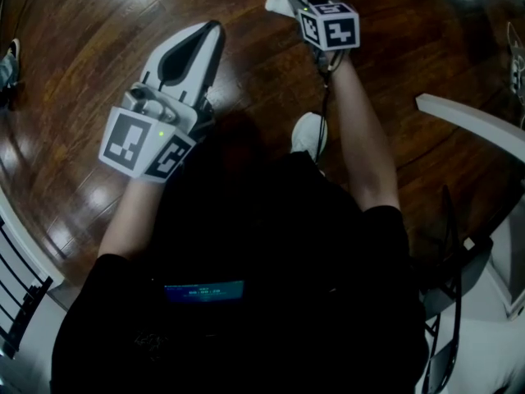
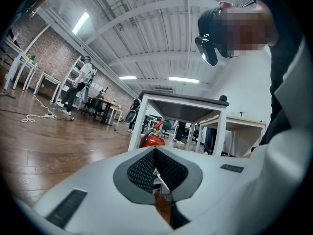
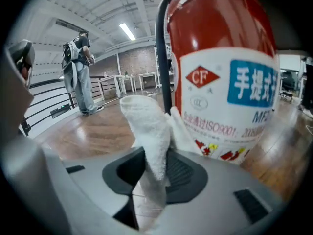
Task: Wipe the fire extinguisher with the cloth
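Cloth [image 3: 149, 141] sits pinched between the jaws of my right gripper [image 3: 155, 177]. Its white folds stand just in front of the jaws and lie against the lower label of the red fire extinguisher [image 3: 220, 58], which fills the upper right of the right gripper view. My left gripper [image 2: 156, 170], jaws together on nothing, sits at the head view's upper left over the wooden floor [image 1: 74, 72].
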### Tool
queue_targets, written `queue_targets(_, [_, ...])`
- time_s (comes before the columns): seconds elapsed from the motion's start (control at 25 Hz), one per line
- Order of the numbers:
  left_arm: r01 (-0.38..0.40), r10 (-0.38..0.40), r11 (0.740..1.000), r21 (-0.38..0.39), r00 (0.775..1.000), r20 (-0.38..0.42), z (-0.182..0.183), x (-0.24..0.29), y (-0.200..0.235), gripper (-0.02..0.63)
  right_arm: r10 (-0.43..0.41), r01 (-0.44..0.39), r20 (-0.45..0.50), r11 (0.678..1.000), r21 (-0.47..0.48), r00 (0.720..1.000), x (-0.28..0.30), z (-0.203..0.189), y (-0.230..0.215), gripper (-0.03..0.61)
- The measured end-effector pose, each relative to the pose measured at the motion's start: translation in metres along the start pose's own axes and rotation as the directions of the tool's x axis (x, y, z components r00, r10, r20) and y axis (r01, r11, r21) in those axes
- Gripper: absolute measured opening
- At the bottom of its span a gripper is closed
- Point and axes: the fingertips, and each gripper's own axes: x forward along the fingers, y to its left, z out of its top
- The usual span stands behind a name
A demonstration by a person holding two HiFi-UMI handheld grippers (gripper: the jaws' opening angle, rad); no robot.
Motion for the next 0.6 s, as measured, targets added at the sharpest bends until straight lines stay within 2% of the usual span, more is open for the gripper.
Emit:
queue_targets(0.12, [-0.005, 0.005, 1.000, 0.004, 1.000, 0.001, 0.002, -0.002, 0.001, 0.002, -0.006, 0.006, -0.010, 1.000, 0.028, 1.000, 0.002, -0.009, -0.003, 0.129])
queue_targets(0.36, [0.008, -0.008, 1.000, 0.006, 1.000, 0.008, 0.008, 0.000, -0.002, 0.002, 0.038, -0.041, 0.061, 0.997, 0.060, 0.997, -0.016, 0.005, 0.005, 0.129])
queue_targets(0.48, [0.018, -0.018, 1.000, 0.008, 1.000, 0.014, 0.011, 0.004, -0.007, 0.002, 0.048, -0.054, 0.124, 0.997, 0.052, 0.991, -0.041, 0.021, 0.009, 0.129])
queue_targets(0.6, [0.028, -0.028, 1.000, 0.004, 0.999, 0.019, 0.011, 0.008, -0.010, 0.002, 0.053, -0.074, 0.233, 0.994, 0.085, 0.971, -0.075, 0.039, 0.009, 0.130])
